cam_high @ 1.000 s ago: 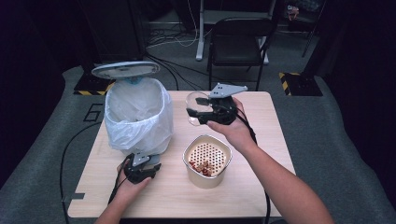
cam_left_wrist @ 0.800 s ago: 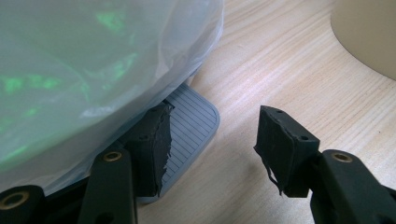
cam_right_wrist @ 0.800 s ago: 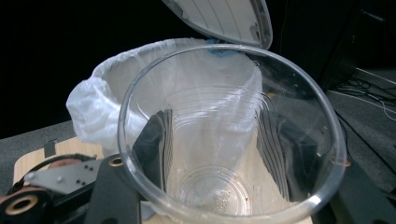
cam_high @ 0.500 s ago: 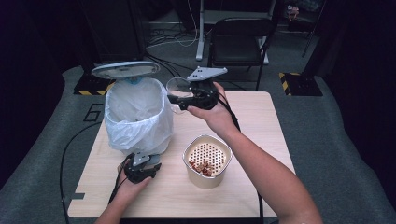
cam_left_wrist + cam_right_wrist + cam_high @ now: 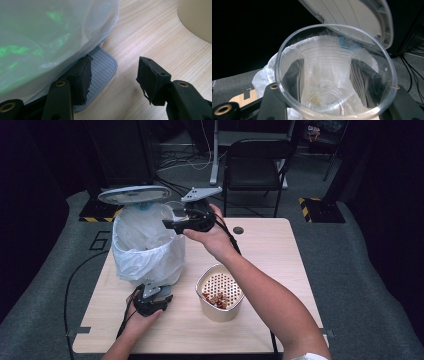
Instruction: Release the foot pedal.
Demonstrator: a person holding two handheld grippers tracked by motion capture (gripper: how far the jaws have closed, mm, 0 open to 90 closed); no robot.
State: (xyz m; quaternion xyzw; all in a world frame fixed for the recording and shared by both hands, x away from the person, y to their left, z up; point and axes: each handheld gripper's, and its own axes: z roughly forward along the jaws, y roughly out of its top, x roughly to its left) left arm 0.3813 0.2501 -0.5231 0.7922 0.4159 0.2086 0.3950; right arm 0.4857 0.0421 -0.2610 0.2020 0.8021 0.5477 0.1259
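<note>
On the wooden worktop (image 5: pixel 280 250) stands a pedal bin (image 5: pixel 145 245) lined with a white plastic bag (image 5: pixel 131 265), its grey lid (image 5: pixel 134 195) raised, and a cream perforated strainer pot (image 5: pixel 220 292) holding reddish scraps stands well to its right. The right gripper (image 5: pixel 172 224) pinches a clear plastic cup (image 5: pixel 334 72) on its side at the bin's rim, mouth toward the bag. The left gripper (image 5: pixel 112 75) rests pressed on the grey foot pedal (image 5: pixel 102 67) at the bin's base, a gap showing between its pads.
</note>
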